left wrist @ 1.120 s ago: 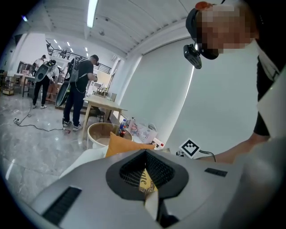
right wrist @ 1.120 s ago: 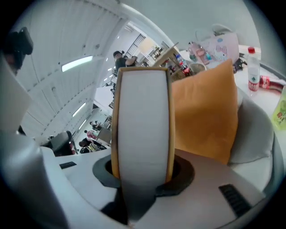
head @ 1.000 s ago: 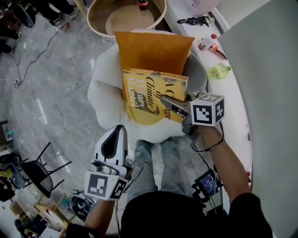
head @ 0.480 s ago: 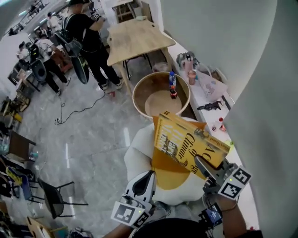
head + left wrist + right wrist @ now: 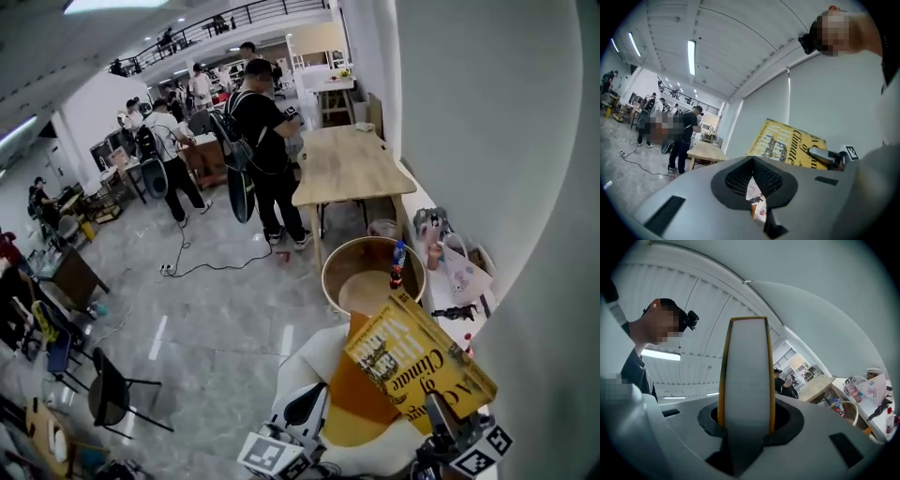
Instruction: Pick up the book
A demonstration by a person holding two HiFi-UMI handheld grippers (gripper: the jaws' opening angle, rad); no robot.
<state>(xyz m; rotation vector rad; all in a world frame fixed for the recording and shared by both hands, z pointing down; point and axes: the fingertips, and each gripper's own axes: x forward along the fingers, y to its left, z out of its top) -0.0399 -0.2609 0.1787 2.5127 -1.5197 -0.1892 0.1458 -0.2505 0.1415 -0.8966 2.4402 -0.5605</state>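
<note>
The right gripper is clamped on the near edge of the yellow book, holding it tilted in the air over the orange cushion, while the left gripper alongside is closed on nothing.

Book lifted higher (right tool too).

White seat bears an orange cushion; grey floor beneath.

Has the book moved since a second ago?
Yes. The book, clamped in the right tool, has lifted off the orange cushion it lay on and now stands tilted above the cushion's right side.
</note>
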